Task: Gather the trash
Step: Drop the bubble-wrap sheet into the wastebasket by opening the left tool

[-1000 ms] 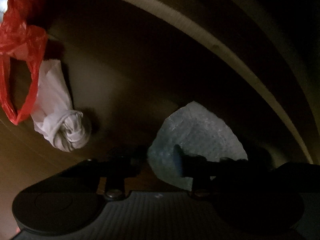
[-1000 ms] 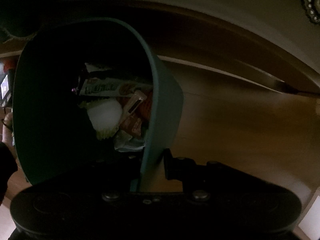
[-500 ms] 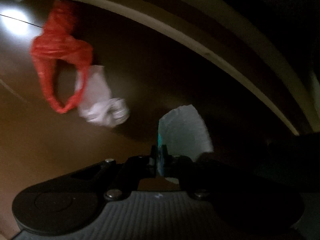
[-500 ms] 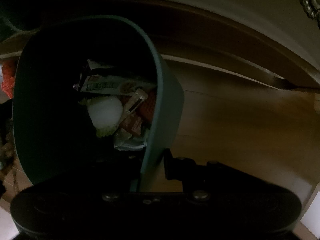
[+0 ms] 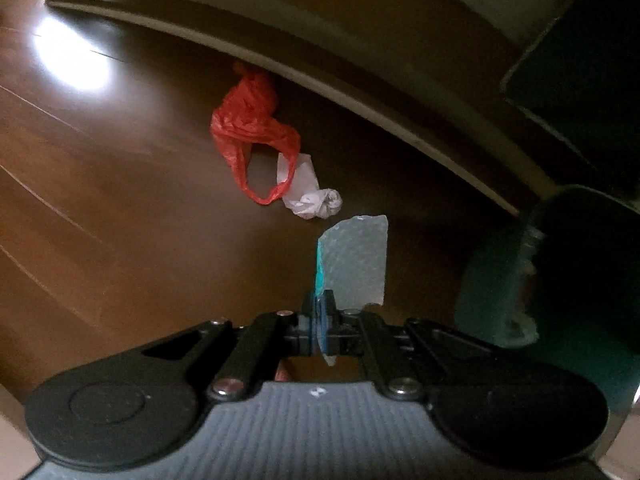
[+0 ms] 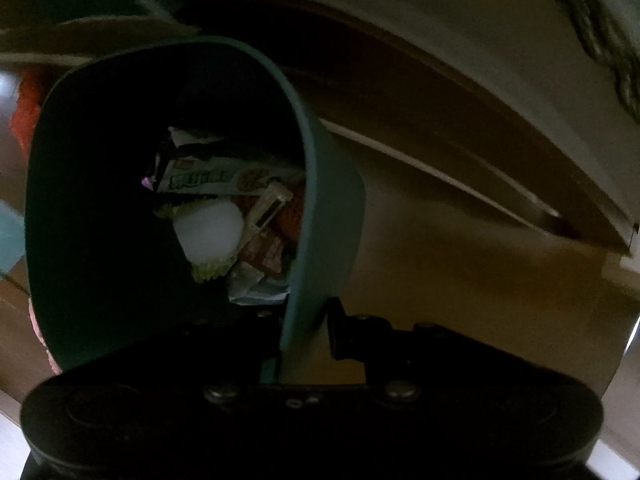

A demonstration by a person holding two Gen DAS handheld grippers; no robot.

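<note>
My left gripper [image 5: 320, 320] is shut on a pale piece of bubble wrap [image 5: 356, 260], which hangs well above the dark wooden floor. Below it on the floor lie a red plastic bag [image 5: 250, 128] and a knotted white tissue [image 5: 314, 198], touching each other. My right gripper [image 6: 308, 320] is shut on the right wall of a green bin [image 6: 328, 216]. Inside the bin are several wrappers [image 6: 216, 178] and a white cupcake liner [image 6: 210, 232]. In the left wrist view the green bin [image 5: 492, 276] shows at the right edge.
A pale curved furniture base [image 5: 360, 92] runs across the floor behind the trash. A dark green object [image 5: 580, 60] sits at the upper right. In the right wrist view the pale furniture base [image 6: 500, 92] curves over the floor to the right of the bin.
My left gripper shut on the bubble wrap and lifted it off the floor; the red bag and tissue now look smaller and farther. The bin has come into the left wrist view.
</note>
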